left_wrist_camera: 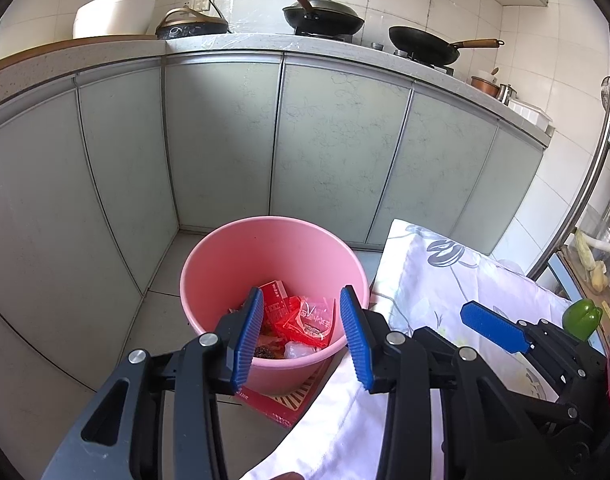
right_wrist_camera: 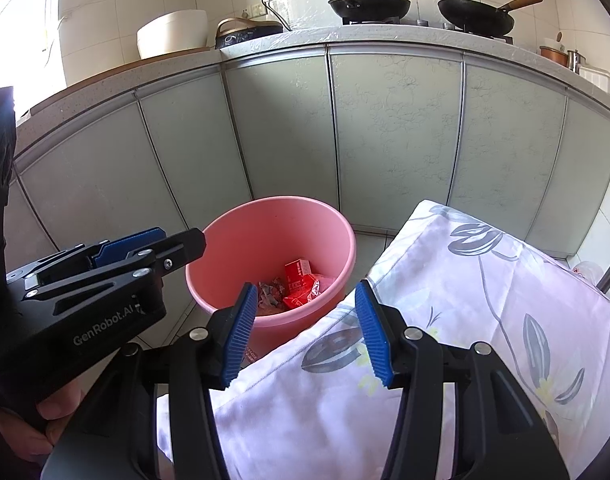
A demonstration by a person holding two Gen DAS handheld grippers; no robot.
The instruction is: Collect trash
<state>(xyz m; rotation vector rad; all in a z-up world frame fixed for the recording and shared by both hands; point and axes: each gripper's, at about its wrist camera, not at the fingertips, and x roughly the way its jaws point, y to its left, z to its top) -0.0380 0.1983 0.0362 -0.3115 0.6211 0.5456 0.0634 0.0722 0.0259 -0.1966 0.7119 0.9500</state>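
Observation:
A pink bucket [left_wrist_camera: 233, 256] stands on the floor against the cabinets and holds trash: red wrappers [left_wrist_camera: 301, 320], a clear plastic piece and dark scraps. It also shows in the right wrist view [right_wrist_camera: 265, 224] with the red wrappers [right_wrist_camera: 299, 280] inside. My left gripper [left_wrist_camera: 301, 336] is open and empty, held just above the bucket's near rim. My right gripper [right_wrist_camera: 305, 332] is open and empty, over the near edge of the table covered by a floral cloth [right_wrist_camera: 465, 280], right of the bucket. The right gripper also shows in the left wrist view [left_wrist_camera: 493, 326].
Grey-green cabinet doors [left_wrist_camera: 329, 148] stand behind the bucket. The counter carries two woks [left_wrist_camera: 325, 16], a cooker and a white basin [left_wrist_camera: 113, 14]. A green pepper [left_wrist_camera: 583, 318] sits at the cloth's right edge. A red flat packet [left_wrist_camera: 289, 404] lies under the bucket.

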